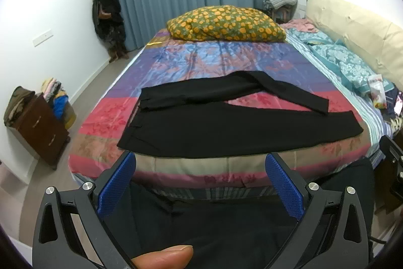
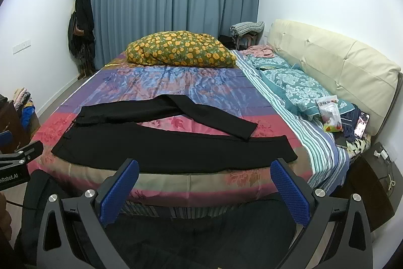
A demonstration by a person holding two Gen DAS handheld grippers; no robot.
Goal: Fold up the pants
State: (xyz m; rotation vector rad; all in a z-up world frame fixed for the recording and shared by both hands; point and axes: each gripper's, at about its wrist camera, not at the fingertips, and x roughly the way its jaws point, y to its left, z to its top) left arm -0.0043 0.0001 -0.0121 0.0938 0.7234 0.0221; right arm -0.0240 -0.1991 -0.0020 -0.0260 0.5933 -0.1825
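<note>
Black pants (image 1: pixel 226 132) (image 2: pixel 176 153) lie spread on the bed's colourful cover, waistband to the left and legs running right. The near leg lies flat along the bed's front edge. The far leg is bent partway, its end angling down toward the near leg's hem. My left gripper (image 1: pixel 200 168) hovers in front of the bed edge, short of the pants, jaws wide open with nothing between the blue pads (image 1: pixel 118 183). My right gripper (image 2: pixel 204 175) also stands open and empty before the bed edge, its blue pads (image 2: pixel 289 190) apart. A thumb shows at the bottom of the left wrist view.
A flowered pillow (image 2: pixel 180 49) sits at the far end of the bed (image 2: pixel 201 82). Teal pillows (image 2: pixel 297 90), a snack bag (image 2: pixel 330 115) and a phone (image 2: pixel 361 124) lie along the cream headboard (image 2: pixel 335 62) on the right. A brown drawer unit (image 1: pixel 40 127) with clothes stands on the left floor.
</note>
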